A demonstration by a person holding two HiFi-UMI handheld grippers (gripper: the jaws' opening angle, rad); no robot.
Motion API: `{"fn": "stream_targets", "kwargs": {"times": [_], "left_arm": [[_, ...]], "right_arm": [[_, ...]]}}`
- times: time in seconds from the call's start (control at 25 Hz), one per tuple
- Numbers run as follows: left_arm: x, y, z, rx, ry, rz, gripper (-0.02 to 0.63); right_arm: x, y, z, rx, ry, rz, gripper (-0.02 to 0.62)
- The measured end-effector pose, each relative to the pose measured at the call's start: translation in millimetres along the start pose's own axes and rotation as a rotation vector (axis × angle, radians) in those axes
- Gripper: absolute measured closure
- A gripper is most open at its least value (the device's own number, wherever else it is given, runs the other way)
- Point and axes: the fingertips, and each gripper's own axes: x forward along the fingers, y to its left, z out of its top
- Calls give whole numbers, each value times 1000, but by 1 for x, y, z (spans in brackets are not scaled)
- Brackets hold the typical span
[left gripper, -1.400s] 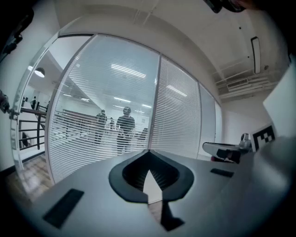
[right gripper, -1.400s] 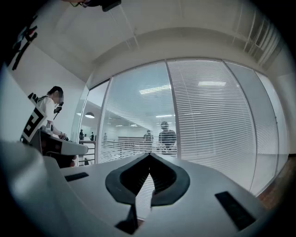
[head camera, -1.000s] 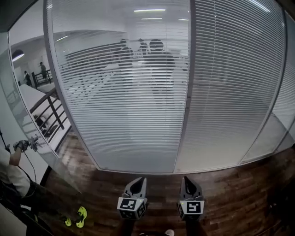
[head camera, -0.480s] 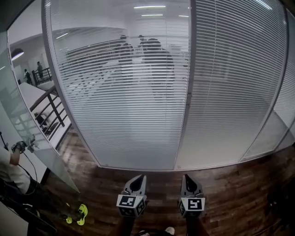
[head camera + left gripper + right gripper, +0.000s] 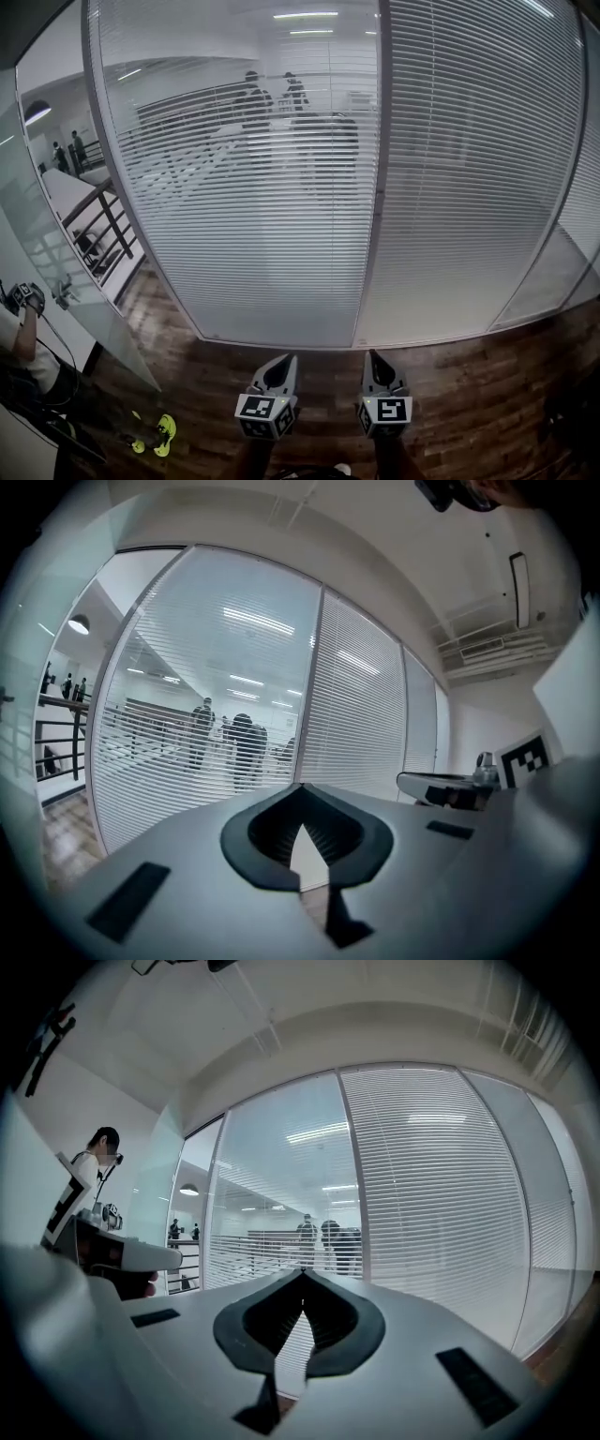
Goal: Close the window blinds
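- The window blinds (image 5: 239,197) hang inside a curved glass wall directly ahead. The slats of the left panel are tilted open, so figures (image 5: 323,141) behind the glass show through.
- The right panel (image 5: 469,178) reads nearly opaque and appears already closed. A vertical frame post (image 5: 373,187) separates the two panels.
- No tilt wand, cord or knob can be made out in any view. The step in hand is judged to be the approach and the search for that control.
- Procedure: locate the control first, probably along the frame post or a panel edge. Do not press on the slats or the glass.
- Procedure: part the jaws before arrival, centre the control between them, then close firmly. Turn or pull steadily until the left panel matches the right.
- A dark wooden floor (image 5: 459,394) lies between the wall and the operator. Both claws are well apart from the blinds.
- The left claw (image 5: 285,362) is fully closed, tips together, with nothing held.
- The right claw (image 5: 374,357) is also fully closed and empty.
- Pose: both claws are held low and side by side, roughly level. They point towards the base of the glass wall near the frame post.
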Motion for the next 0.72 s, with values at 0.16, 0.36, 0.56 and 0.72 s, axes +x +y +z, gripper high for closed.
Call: {"fn": "stream_targets", "kwargs": {"times": [0.16, 0.36, 0.56, 0.72], "left_arm": [[10, -16, -1, -20, 1, -7, 606], [22, -29, -3, -14, 0, 5, 606], [25, -49, -9, -4, 12, 7, 606], [29, -58, -10, 29, 13, 6, 606]], "right_arm": [[5, -11, -1, 7, -9, 21, 592], [6, -26, -10, 33, 10, 35, 594], [4, -31, -22, 49, 33, 68, 594], [4, -35, -26, 43, 33, 84, 594]]}}
